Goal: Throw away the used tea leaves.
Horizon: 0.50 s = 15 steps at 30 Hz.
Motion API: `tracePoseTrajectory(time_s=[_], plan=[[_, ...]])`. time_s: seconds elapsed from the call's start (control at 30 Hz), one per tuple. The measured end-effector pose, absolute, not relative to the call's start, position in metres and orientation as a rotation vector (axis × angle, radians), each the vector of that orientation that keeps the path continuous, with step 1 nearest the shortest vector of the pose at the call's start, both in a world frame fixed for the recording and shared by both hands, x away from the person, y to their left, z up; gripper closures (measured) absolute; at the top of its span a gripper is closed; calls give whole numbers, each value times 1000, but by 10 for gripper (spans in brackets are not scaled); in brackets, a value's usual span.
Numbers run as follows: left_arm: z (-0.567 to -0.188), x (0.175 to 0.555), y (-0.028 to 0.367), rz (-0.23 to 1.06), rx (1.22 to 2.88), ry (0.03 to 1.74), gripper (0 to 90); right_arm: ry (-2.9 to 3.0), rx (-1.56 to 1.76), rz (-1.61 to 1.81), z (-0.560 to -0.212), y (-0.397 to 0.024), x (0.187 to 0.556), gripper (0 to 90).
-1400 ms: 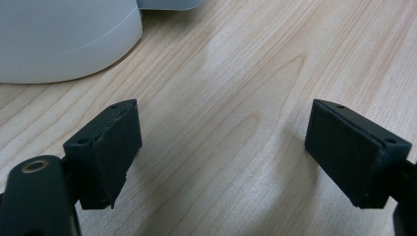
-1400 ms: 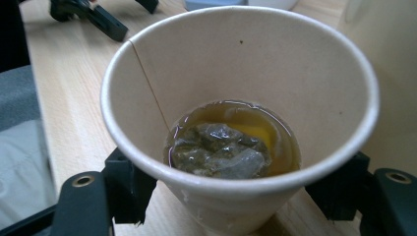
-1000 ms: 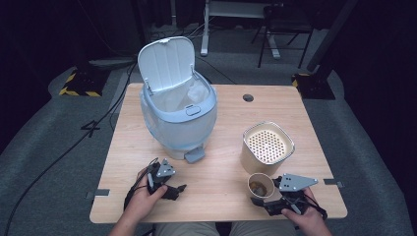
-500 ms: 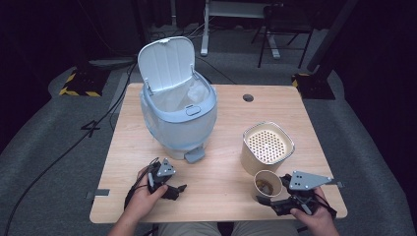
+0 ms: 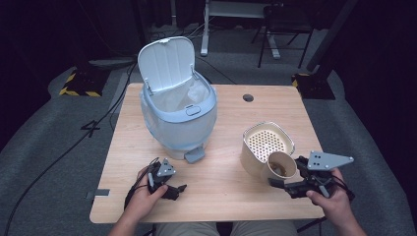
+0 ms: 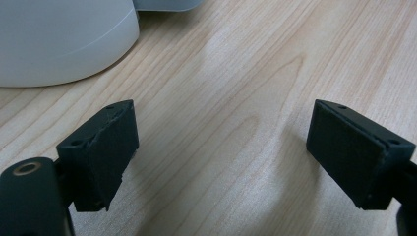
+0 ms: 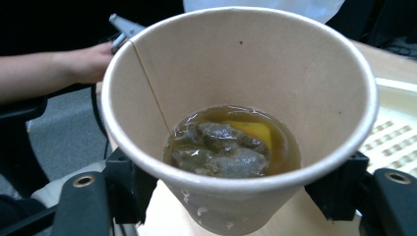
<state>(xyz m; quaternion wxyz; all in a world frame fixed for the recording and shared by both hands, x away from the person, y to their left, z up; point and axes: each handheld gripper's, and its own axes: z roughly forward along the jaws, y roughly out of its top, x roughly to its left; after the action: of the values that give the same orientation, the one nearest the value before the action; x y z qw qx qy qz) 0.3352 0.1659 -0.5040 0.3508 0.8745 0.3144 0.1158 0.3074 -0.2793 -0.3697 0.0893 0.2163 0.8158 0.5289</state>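
Observation:
A paper cup (image 5: 281,166) holds brown tea with a soaked tea bag (image 7: 221,147) and a yellow piece in it. My right gripper (image 5: 282,176) is shut on the cup's lower wall and holds it upright, raised off the table, just in front of the beige strainer container (image 5: 268,142). In the right gripper view the cup (image 7: 236,73) stands between the two black jaws of that gripper (image 7: 231,196). My left gripper (image 5: 178,189) rests low at the table's front left, open, with bare wood between the jaws of the gripper (image 6: 241,157).
A light blue pedal bin (image 5: 179,118) with its lid up and a white liner stands at the back left; its base (image 6: 59,44) lies close to the left gripper. The wooden table (image 5: 221,196) has a cable hole (image 5: 248,97) at the back right. Dark floor surrounds the table.
The right gripper has risen with the cup and drifted a little right, toward the strainer container. The left hand and its gripper have stayed put.

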Motion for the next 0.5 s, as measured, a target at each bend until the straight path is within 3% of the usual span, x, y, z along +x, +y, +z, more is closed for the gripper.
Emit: tracePoseTrajectory(time_s=[0.5], plan=[[-504,334,166,303,2263,818,132,2328,671,1466,-335,-291,358,298]])
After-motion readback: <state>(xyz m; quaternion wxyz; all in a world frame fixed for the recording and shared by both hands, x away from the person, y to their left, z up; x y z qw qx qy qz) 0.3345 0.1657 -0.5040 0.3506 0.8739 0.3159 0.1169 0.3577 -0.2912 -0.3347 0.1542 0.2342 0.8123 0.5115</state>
